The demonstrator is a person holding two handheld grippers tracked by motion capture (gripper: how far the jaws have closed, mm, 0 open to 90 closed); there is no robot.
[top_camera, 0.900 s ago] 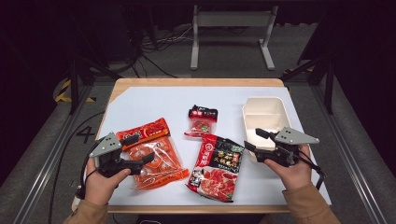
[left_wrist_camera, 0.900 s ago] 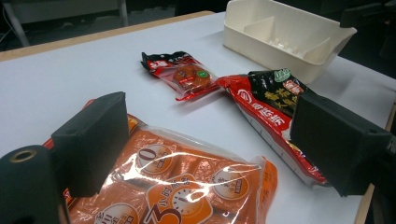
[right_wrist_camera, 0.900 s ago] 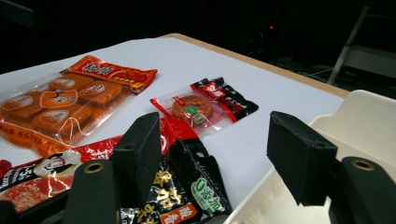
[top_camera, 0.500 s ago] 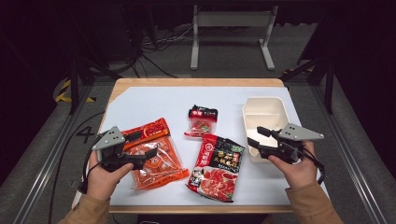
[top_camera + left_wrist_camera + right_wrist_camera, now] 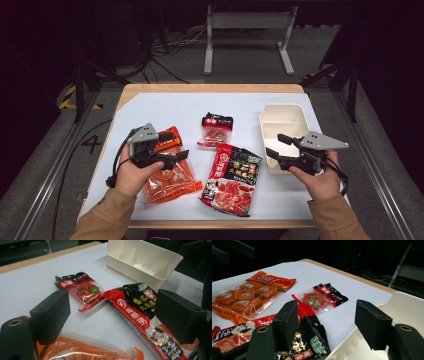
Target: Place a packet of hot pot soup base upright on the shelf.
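My left gripper hovers open over the top of an orange snack packet at the table's left. Its jaws hold nothing and face a small red and black packet and a large red and black sauce packet. My right gripper stands open at the near left corner of a cream plastic container. Past its empty jaws lie the large packet, the small packet and the orange packet.
A white sheet covers the wooden table. The container has dividers inside and holds nothing. A grey metal stand and cables lie on the dark floor beyond the far edge.
The left hand has carried its gripper away from the near edge and to the right, over the orange packet. The right gripper has barely shifted.
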